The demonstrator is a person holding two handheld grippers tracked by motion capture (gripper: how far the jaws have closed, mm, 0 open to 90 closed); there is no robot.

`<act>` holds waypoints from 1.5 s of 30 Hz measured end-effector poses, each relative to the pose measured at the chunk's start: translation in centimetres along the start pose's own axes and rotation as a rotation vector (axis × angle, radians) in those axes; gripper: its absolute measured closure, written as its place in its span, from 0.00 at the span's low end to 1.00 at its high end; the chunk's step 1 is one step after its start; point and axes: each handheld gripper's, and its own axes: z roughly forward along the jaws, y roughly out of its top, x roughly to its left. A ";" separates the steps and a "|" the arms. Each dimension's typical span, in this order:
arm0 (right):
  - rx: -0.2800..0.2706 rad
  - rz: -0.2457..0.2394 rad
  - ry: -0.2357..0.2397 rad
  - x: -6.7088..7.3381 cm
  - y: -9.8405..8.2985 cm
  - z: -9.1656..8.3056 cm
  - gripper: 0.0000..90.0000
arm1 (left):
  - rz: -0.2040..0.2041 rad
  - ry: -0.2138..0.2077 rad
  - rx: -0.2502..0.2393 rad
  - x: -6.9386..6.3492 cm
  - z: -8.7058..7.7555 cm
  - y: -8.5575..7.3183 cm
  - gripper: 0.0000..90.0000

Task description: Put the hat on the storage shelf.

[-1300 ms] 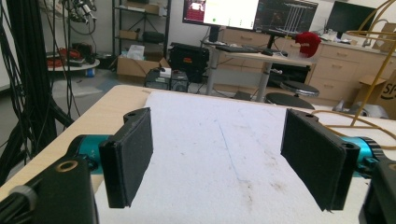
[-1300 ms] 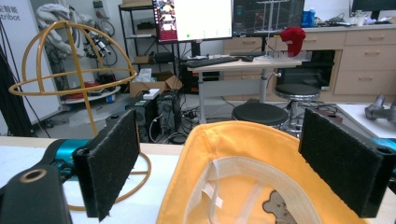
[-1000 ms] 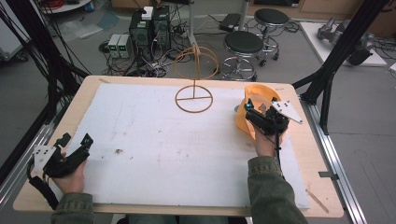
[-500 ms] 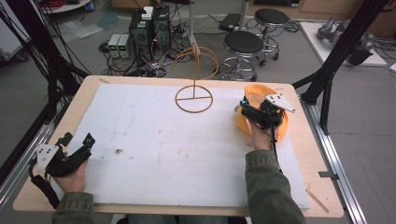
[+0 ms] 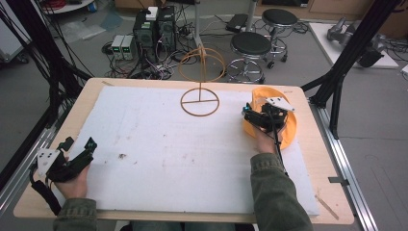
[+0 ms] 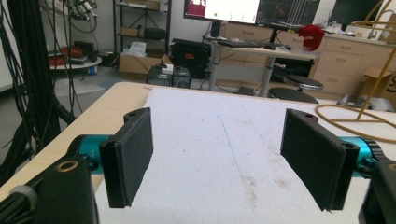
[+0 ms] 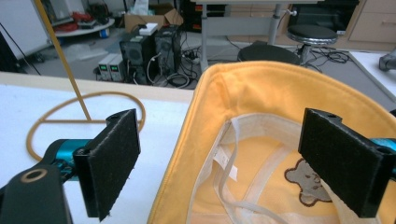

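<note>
1. Yellow cloth hat (image 5: 284,126) lies upside down at the right rear of the desk (image 5: 57,139), brim up, so its hollow faces me. In the right gripper view the inside shows soft fleecy fabric, pale seam tape, a white label and a small bear patch.

2. My right gripper (image 5: 262,117) sits over the hat's near-left rim. Its jaws stand wide apart with nothing between the pads; the left pad (image 7: 114,161) is outside the rim above the white sheet, the right pad (image 7: 343,158) is over the hollow. My reading: they straddle the rim so that closing would pinch the fabric edge.

3. My left gripper (image 5: 72,156) rests at the front-left corner of the desk, well apart from the hat. Jaws wide open, empty, with the white sheet (image 6: 224,154) showing between them. It looks parked out of the way.

4. Wire stand (image 5: 200,98): a thin tan ring base flat on the sheet, an upright rod, and a loop on top. It stands just left of the hat, likely the place for it.

5. Sheet surface is matt white, slightly soiled with small dark specks.
</note>
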 end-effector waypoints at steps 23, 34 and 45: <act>0.205 -0.015 0.045 0.9 -0.7 0.6 0.96 | 0.014 0.011 0.008 0.0 0.1 0.0 0.28; 0.196 0.011 0.025 0.6 -0.4 0.1 0.97 | 0.014 0.006 0.008 0.0 0.1 -0.1 0.28; 0.143 0.030 0.005 0.1 0.1 -0.8 0.97 | 0.016 0.002 0.011 -0.1 0.1 -0.1 0.28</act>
